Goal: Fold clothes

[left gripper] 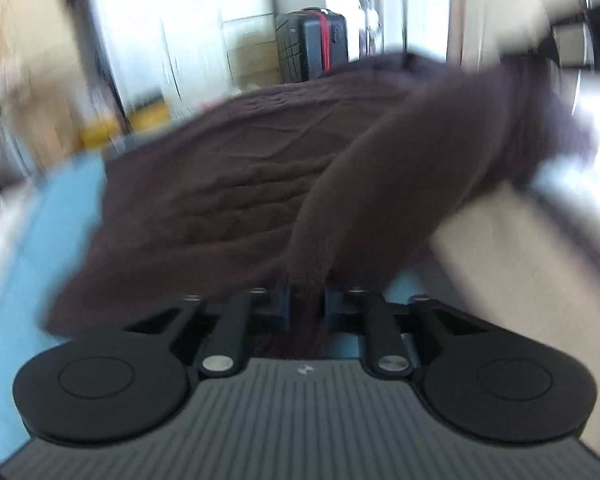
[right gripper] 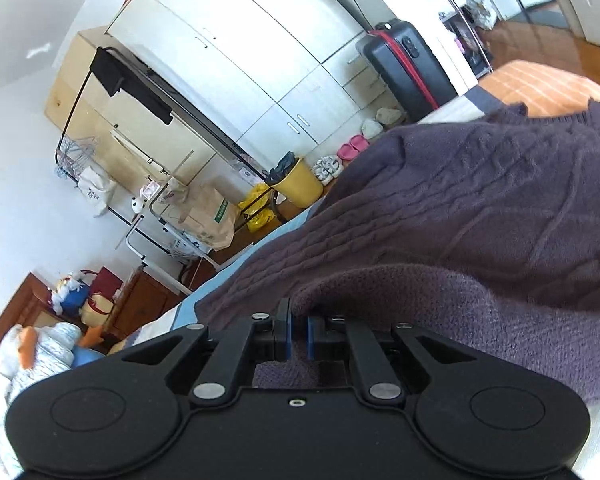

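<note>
A dark purple cable-knit sweater [left gripper: 228,200] lies spread on a light blue bed sheet [left gripper: 60,216]. My left gripper [left gripper: 307,298] is shut on a sleeve of the sweater [left gripper: 400,168], which runs up and to the right from the jaws. The left wrist view is motion-blurred. In the right wrist view the same sweater [right gripper: 480,208] fills the right half. My right gripper [right gripper: 299,330] is shut on a fold of the sweater's edge [right gripper: 380,284] and holds it just above the bed.
A black suitcase with a red strap [right gripper: 408,68] stands by white wardrobes [right gripper: 260,48]. A yellow bin [right gripper: 296,184], slippers [right gripper: 352,148], paper bags and a clothes rack [right gripper: 140,92] line the far wall. An orange striped blanket [right gripper: 540,88] lies beyond the sweater.
</note>
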The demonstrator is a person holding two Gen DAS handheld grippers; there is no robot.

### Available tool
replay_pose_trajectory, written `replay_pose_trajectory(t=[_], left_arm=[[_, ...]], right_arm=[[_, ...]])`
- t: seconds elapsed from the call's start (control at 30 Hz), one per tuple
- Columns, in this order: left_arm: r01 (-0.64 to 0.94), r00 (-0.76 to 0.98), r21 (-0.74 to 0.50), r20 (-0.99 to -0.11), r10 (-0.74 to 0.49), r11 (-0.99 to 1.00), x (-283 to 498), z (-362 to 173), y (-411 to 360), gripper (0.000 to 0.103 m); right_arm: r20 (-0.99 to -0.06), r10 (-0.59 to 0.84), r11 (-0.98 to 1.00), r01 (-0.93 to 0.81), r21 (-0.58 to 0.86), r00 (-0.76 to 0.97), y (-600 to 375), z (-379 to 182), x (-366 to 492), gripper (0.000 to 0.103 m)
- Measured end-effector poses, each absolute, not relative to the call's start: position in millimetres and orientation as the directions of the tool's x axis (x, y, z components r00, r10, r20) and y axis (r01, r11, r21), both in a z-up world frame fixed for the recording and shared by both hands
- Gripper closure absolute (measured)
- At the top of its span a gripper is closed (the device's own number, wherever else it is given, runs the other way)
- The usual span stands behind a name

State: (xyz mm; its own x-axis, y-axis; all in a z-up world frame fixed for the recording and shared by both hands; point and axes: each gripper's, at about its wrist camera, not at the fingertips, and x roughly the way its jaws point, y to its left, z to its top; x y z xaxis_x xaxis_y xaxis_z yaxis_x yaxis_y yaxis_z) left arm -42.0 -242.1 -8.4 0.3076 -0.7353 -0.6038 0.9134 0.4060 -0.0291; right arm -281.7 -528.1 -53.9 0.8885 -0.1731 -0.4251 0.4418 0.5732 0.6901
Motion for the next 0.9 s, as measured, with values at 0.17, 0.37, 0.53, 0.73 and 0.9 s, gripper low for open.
replay_pose_trajectory(t=[0.17, 0.37, 0.53, 0.73, 0.9], left_arm=[[0.923, 0.009, -0.343, -0.436, -0.9, 0.176, -54.5, 43.1, -191.3, 0.089], [0.63, -0.247, -0.748, -0.447, -0.86, 0.208, -6.0, 10.7, -182.5, 0.086], [0.652, 0.082, -0.505, -0.694, -0.715, 0.565, 17.8, -19.9, -186.9, 0.088], [0.878, 0.042, -0.328, -0.673, -0.739, 0.348, -50.7, 3.6, -212.9, 0.051], [0.978, -0.007, -0.159, -0.682, -0.731, 0.139, -123.5, 0.3, -236.7, 0.031]], right_arm=[[-0.403, -0.284, 0.658, 0.483, 0.578, 0.87, -495.6, -28.8, -318.5, 0.093], [-0.384, -0.282, 0.53, 0.476, 0.702, 0.879, -508.5, -32.9, -346.7, 0.093], [-0.472, -0.259, 0.521, 0.533, 0.667, 0.843, -523.7, -47.5, -309.8, 0.089], [-0.518, -0.216, 0.549, 0.542, 0.637, 0.828, -526.0, -60.2, -274.2, 0.088], [-0.503, -0.208, 0.539, 0.528, 0.656, 0.839, -519.8, -60.6, -283.8, 0.088]])
